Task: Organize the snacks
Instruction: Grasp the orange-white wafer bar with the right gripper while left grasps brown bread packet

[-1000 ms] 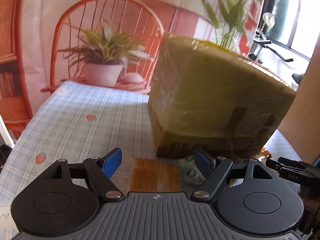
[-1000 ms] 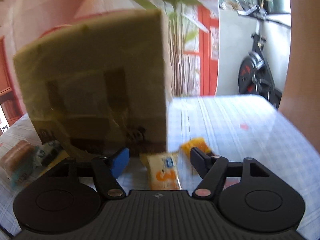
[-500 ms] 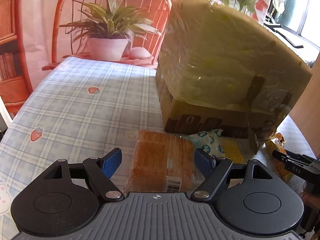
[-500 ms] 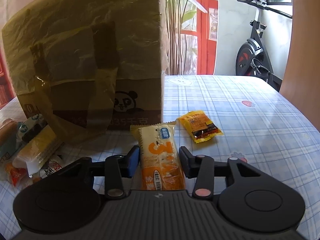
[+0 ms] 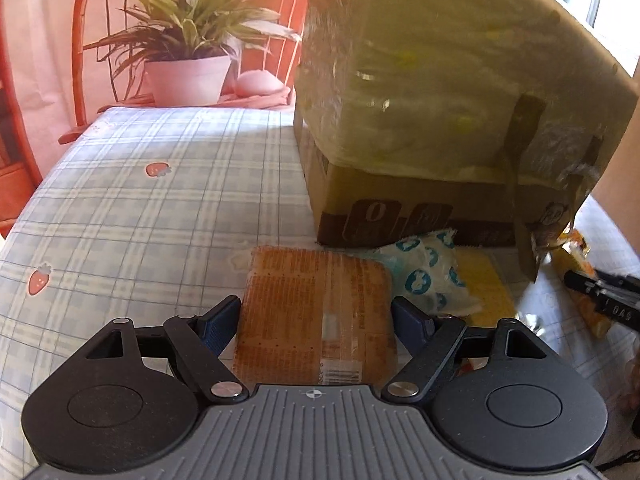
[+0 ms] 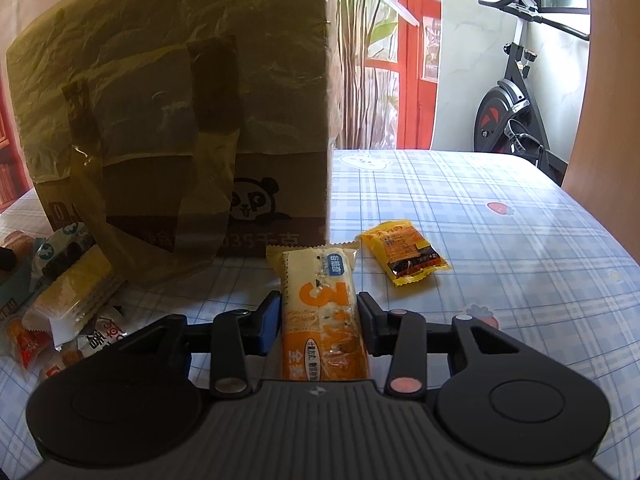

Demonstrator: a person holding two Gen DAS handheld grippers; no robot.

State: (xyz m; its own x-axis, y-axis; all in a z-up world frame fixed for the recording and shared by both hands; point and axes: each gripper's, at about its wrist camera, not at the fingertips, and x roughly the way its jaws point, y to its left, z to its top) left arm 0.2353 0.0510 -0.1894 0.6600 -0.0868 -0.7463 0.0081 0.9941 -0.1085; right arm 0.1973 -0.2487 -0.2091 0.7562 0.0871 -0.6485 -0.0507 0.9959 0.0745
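So: long orange-white snack bar (image 6: 324, 312), clear wrapper w/ orange print

A counter (image 6: 500, 264) in blue plaid cloth carries a cardboard box (image 6: 200, 120). Just before the box lie an orange snack bar (image 6: 324, 300), a yellow packet (image 6: 404, 252) and a snack pile (image 6: 68, 300) at its left corner.
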